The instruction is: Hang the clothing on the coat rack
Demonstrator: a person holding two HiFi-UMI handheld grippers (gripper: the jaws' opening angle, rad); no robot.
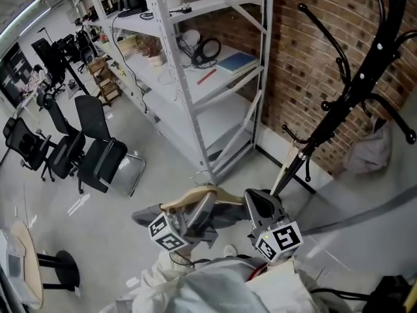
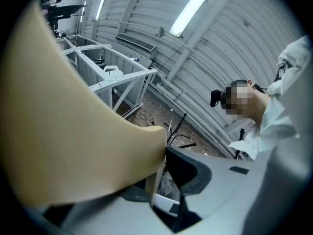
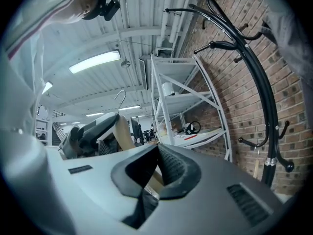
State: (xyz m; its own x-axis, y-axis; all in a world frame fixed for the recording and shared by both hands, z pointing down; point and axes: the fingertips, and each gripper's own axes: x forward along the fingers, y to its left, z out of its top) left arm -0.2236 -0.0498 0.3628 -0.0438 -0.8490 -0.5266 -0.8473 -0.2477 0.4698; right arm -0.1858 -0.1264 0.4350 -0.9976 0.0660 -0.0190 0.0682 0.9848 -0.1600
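Jaws first: the left gripper (image 1: 199, 208) is clamped on the wooden hanger (image 1: 195, 194), and in its own view the tan wood completely fills the gap. The right gripper (image 1: 258, 204) is pinched nearly all the way together too. A sliver of the same tan wood shows between its pads, so I'd say it's nipping the hanger's other end. The hook (image 3: 120, 96) sticks up free above the left gripper.

The white clothing (image 1: 215, 285) is bunched up under the hanger, on the side away from the coat rack (image 1: 345, 103). I can't tell how well it sits on the hanger's shoulders. The rack is well apart from the hanger, standing against the brick wall (image 1: 293, 77). It has a pale garment (image 1: 371, 150) hung on its far side and several bare prongs up top. Metal shelving (image 1: 221, 119) stands beside the rack along the same wall.

My read is that this is the carry-over to the rack. To do it well:
- Hold the hanger level so the cloth doesn't slide off.
- Turn the hook toward a bare prong on the rack's near side.
- Lift high enough that the hook comes over the prong instead of bumping it.
- Only let go once the hook takes the weight.
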